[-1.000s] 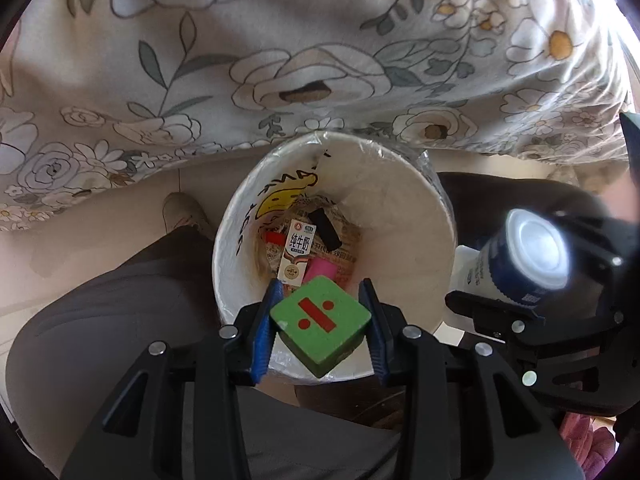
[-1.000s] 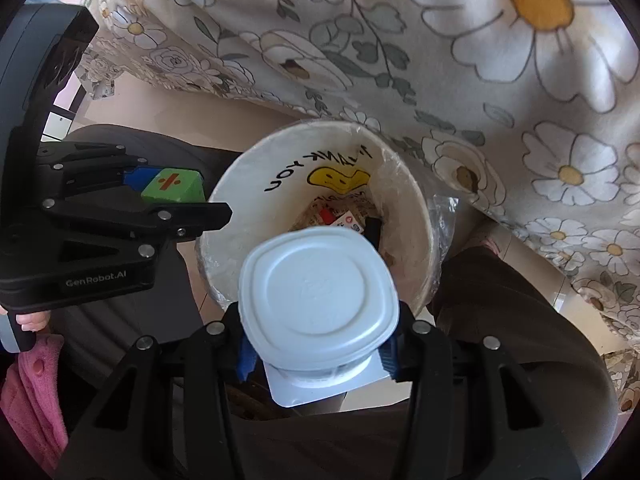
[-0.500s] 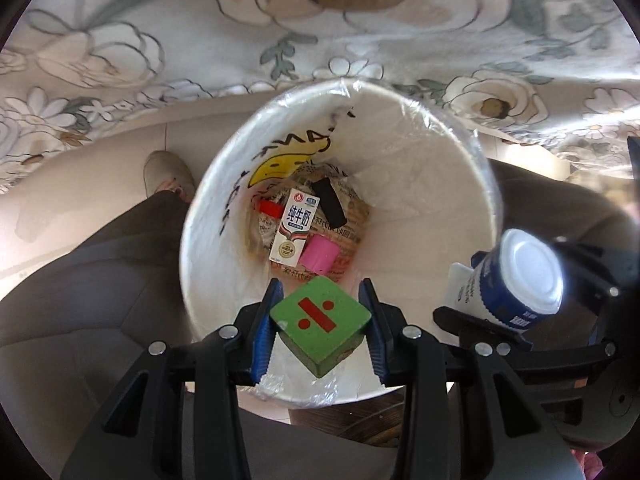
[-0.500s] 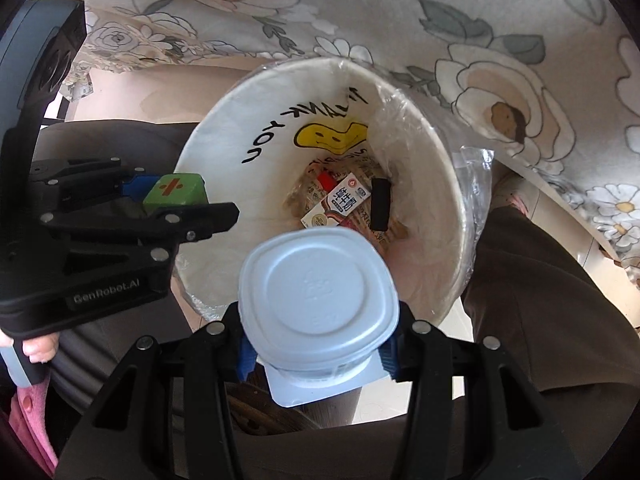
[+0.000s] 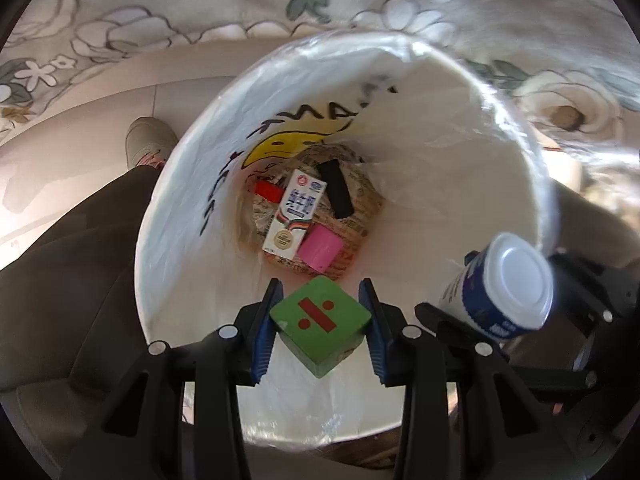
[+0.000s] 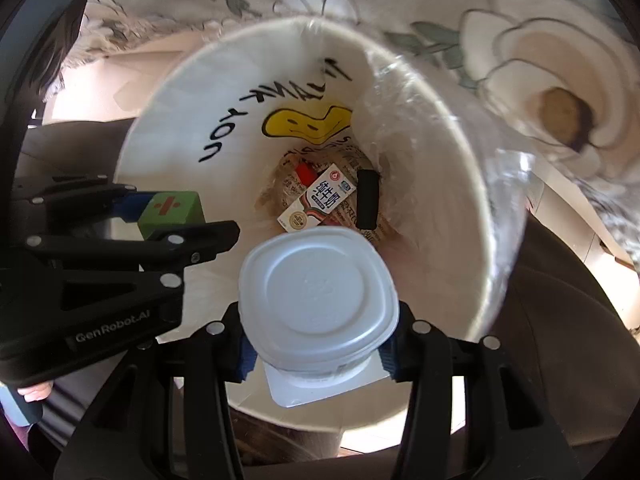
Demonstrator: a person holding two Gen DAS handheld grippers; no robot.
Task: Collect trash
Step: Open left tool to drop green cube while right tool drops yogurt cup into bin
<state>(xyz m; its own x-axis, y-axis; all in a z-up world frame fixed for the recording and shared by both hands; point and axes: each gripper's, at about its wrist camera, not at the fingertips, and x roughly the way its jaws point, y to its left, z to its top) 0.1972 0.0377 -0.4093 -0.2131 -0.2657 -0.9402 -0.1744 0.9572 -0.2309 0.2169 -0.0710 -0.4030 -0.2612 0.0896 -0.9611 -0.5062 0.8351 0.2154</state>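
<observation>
My left gripper (image 5: pixel 320 322) is shut on a green cube (image 5: pixel 319 324) with a red division sign and holds it over the mouth of a white lined trash bin (image 5: pixel 440 120). My right gripper (image 6: pixel 318 340) is shut on a white and blue yogurt cup (image 6: pixel 316 300), bottom toward the camera, also over the bin (image 6: pixel 448 152). The cup shows at right in the left wrist view (image 5: pixel 500 288), and the cube at left in the right wrist view (image 6: pixel 172 210). In the bin lie a milk carton (image 5: pixel 294 216), a pink piece (image 5: pixel 320 248), a black piece (image 5: pixel 336 188) and a red piece (image 5: pixel 268 192).
A floral cloth (image 5: pixel 200 8) hangs behind the bin. The person's dark trousers (image 5: pixel 68 280) and a shoe (image 5: pixel 146 140) flank it on a pale floor (image 5: pixel 80 120). Trousers also show at right in the right wrist view (image 6: pixel 568 300).
Both grippers have moved closer to the bin, which now fills both views. Cube and cup are still held.
</observation>
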